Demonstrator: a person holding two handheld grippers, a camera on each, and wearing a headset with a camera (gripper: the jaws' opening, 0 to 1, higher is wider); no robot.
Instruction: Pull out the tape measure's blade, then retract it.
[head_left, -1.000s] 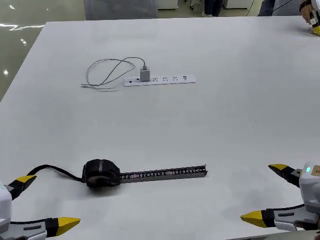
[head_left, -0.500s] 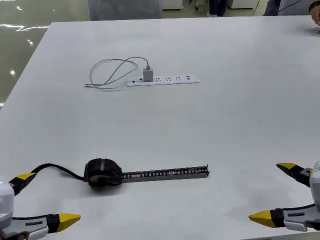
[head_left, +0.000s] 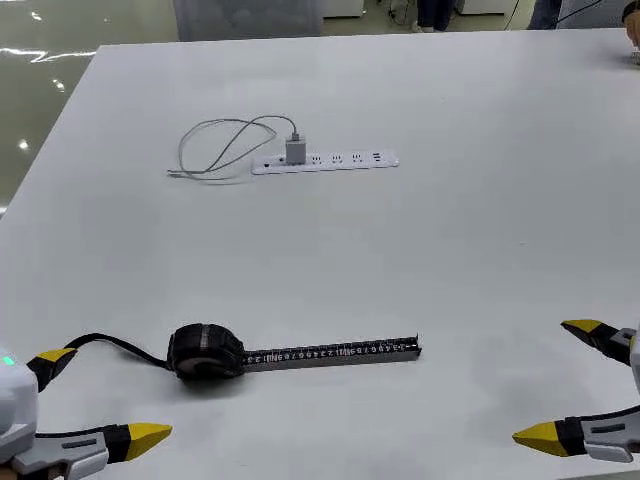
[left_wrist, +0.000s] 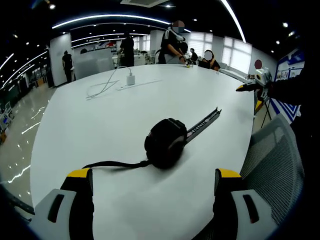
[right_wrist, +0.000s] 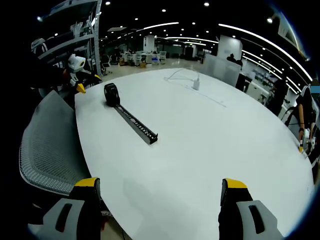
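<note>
Head view's edges crop left claw and right claw; blade print unreadably small.

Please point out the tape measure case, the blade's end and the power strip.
tape measure case (head_left: 205, 351), head view, middle of black housing.
blade's end (head_left: 413, 348), head view, the tip.
power strip (head_left: 350, 159), head view, white top.

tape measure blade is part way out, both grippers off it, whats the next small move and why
Likely ease the left gripper forward to pinch the case. It and the right gripper hang open, touching nothing; the case lies nearest the left one, and the blade lies partly out, so steadying the case comes first.
</note>
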